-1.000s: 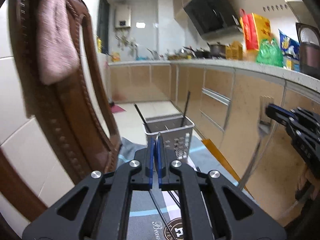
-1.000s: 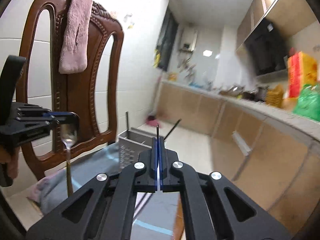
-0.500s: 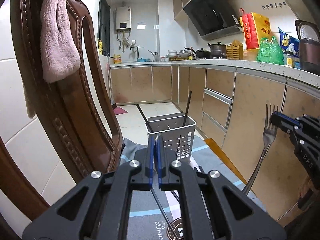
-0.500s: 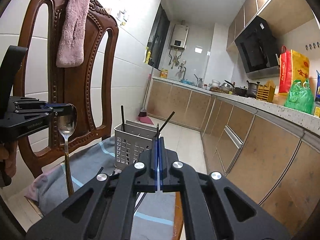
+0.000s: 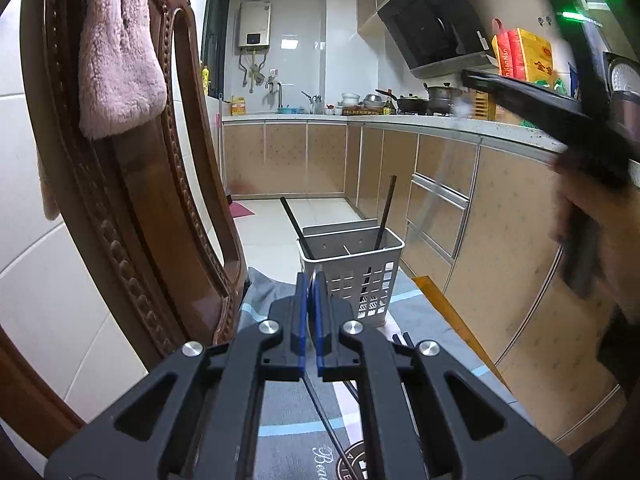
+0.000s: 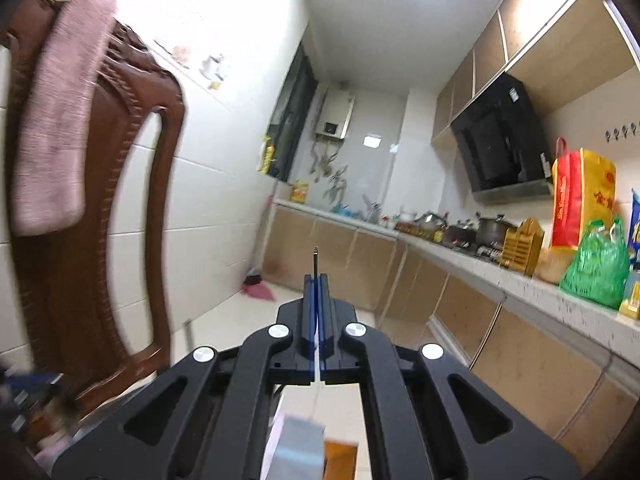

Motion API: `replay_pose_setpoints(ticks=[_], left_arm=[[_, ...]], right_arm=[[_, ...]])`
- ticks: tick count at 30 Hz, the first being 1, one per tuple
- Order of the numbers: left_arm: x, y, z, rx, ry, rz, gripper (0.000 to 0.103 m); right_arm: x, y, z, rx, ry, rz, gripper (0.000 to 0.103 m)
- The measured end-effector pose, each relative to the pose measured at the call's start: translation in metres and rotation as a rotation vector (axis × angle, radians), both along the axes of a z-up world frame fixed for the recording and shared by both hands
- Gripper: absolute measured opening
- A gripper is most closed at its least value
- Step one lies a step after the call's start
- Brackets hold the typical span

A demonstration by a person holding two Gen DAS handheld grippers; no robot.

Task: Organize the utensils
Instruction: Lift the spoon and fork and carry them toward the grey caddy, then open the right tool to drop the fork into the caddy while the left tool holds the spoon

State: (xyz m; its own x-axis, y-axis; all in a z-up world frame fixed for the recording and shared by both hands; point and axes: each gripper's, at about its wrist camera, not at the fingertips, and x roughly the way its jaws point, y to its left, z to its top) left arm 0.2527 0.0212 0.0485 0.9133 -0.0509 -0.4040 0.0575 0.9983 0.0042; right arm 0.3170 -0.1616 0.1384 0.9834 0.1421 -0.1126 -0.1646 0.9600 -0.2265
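The left gripper (image 5: pixel 311 292), black with blue pads, has its jaws pinched tight on a metal spoon (image 5: pixel 318 394). The spoon shows edge-on: a sliver of bowl pokes above the pads, and the thin dark handle runs down beneath them over the grey cloth with pale blue stripes (image 5: pixel 416 316) that covers the table.

Just beyond those fingertips stands the white perforated plastic utensil basket (image 5: pixel 354 264), upright on the cloth. Two black chopsticks lean out of it, one (image 5: pixel 294 220) tilted left and one (image 5: pixel 385 212) tilted slightly right, in different compartments by the look of the divider. More dark sticks lie flat on the cloth beside the basket's right foot.

The right gripper (image 6: pixel 318 280) is clamped on a slim metal fork (image 6: pixel 316 258); only a narrow edge of it rises above the pads, and the tines cannot be made out. In the left camera this gripper is a dark blur at the upper right, with the person's hand (image 5: pixel 596 224) below it, well above the basket.

A carved brown wooden chair (image 5: pixel 132 208) with a pink fluffy towel (image 5: pixel 116 56) draped over its back stands to the left.
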Motion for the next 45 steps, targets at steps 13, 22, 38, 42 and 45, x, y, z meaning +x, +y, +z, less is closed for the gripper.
replay_pose_setpoints(ticks=[13, 22, 38, 42, 45], left_arm=[[0.016, 0.01, -0.008, -0.003, 0.019, 0.021, 0.004], [0.017, 0.005, -0.007, -0.009, 0.024, 0.024, 0.004], [0.02, 0.006, -0.013, -0.024, 0.051, 0.019, 0.004], [0.02, 0.003, -0.018, -0.023, 0.066, 0.013, 0.004], [0.017, 0.001, -0.021, -0.032, 0.072, 0.012, 0.004]], right_arm=[[0.106, 0.045, -0.116, -0.095, 0.116, -0.176, 0.002], [0.107, 0.047, -0.154, -0.041, 0.226, -0.142, 0.002], [-0.019, -0.002, -0.135, 0.184, 0.377, 0.082, 0.09], [-0.071, -0.019, -0.144, 0.223, 0.367, 0.107, 0.091], [-0.088, -0.038, -0.154, 0.323, 0.387, 0.084, 0.091]])
